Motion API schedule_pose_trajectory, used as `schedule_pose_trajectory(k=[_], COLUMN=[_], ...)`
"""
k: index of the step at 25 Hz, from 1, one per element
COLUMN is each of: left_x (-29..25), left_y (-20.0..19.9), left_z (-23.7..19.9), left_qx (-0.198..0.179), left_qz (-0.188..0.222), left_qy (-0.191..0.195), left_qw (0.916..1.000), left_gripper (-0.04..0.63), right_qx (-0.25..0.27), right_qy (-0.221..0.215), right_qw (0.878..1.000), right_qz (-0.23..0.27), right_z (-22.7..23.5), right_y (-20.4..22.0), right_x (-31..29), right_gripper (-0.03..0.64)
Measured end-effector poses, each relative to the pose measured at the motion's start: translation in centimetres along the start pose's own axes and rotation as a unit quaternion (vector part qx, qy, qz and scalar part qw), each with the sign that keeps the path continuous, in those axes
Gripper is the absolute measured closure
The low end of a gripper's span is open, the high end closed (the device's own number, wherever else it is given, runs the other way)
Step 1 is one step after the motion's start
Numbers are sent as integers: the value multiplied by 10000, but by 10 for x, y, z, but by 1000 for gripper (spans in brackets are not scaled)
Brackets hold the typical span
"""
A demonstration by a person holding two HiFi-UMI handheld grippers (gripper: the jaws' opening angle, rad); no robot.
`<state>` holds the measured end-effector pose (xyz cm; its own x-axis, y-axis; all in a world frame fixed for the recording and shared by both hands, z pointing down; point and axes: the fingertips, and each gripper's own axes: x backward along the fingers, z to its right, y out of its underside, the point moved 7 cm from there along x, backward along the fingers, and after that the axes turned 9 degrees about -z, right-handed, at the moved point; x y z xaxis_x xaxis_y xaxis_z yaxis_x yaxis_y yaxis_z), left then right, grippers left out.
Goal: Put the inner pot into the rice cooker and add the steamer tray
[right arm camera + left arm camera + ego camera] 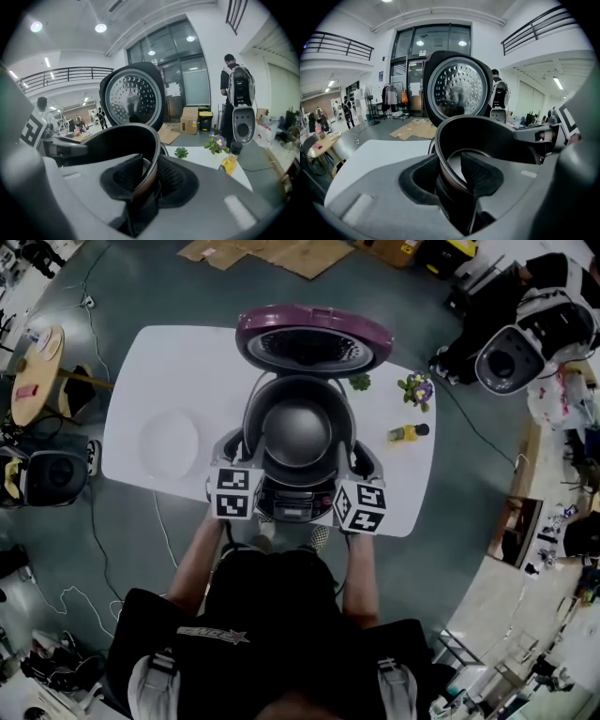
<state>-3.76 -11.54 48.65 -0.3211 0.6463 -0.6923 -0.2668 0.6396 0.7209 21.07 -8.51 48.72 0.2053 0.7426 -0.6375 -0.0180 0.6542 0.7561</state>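
Two grippers clamp the pot [296,432] by its rim, left gripper [451,171] and right gripper [146,180] on opposite sides. It looks lowered into the cooker [292,507], perhaps not quite seated. Left of it, the white tray [169,442] waits untouched on the table [141,362]; the lid [314,338] stands open beyond.

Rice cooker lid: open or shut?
Open. The lid stands swung up and back, its perforated inner plate showing, with the inner pot exposed in front of it.
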Motion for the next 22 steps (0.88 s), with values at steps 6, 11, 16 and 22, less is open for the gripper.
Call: schedule_pose_trajectory(k=[6, 11, 16, 22], left_x=[-15, -24, -31, -38], left_y=[1, 5, 7, 11], left_z=[-2, -4, -5, -6], left_qx=[-116, -165, -157, -388], left_qz=[-427, -708, -1078, -1388], left_qy=[23, 49, 90, 107], left_qw=[9990, 9973, 9940, 9895], left_gripper=[440, 436, 434, 426], right_qx=[-57, -56, -139, -186], right_qy=[-15, 2, -67, -103], right_qw=[9988, 9966, 9939, 9904], right_qz=[-490, -823, -1091, -1366], right_z=[5, 5, 8, 8], right_y=[6, 11, 14, 17], right_x=[-15, -24, -32, -38], right_gripper=[514, 514, 514, 514])
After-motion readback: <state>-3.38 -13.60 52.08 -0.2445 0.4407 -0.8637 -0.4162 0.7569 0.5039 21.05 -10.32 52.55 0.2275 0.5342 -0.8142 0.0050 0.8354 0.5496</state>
